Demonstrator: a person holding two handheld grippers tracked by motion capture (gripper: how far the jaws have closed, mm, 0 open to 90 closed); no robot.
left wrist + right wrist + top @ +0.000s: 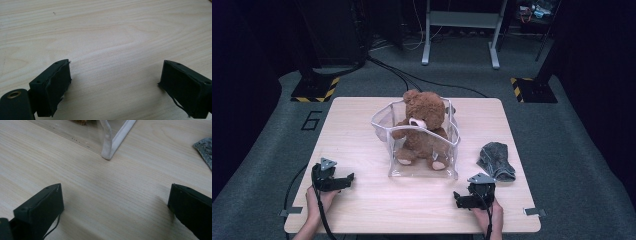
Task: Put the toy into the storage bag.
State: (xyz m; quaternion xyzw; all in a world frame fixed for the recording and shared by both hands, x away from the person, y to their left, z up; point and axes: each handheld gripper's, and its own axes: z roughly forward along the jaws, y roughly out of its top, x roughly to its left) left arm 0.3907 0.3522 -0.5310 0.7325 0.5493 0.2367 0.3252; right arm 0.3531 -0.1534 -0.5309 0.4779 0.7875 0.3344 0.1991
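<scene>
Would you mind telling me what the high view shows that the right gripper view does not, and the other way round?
High view alone: the brown teddy bear sitting inside the clear bag, the left hand-held gripper at the table's near left, the person's hands, and the floor beyond the table.

Right gripper view alone: a close look along the right hand-held gripper, its jaws spread wide with bare wood between them.

Both: the clear bag's white-edged corner, the grey cloth to its right, and the light wooden table.

Brown teddy bear (422, 131) upright in clear bag (451, 152)
</scene>
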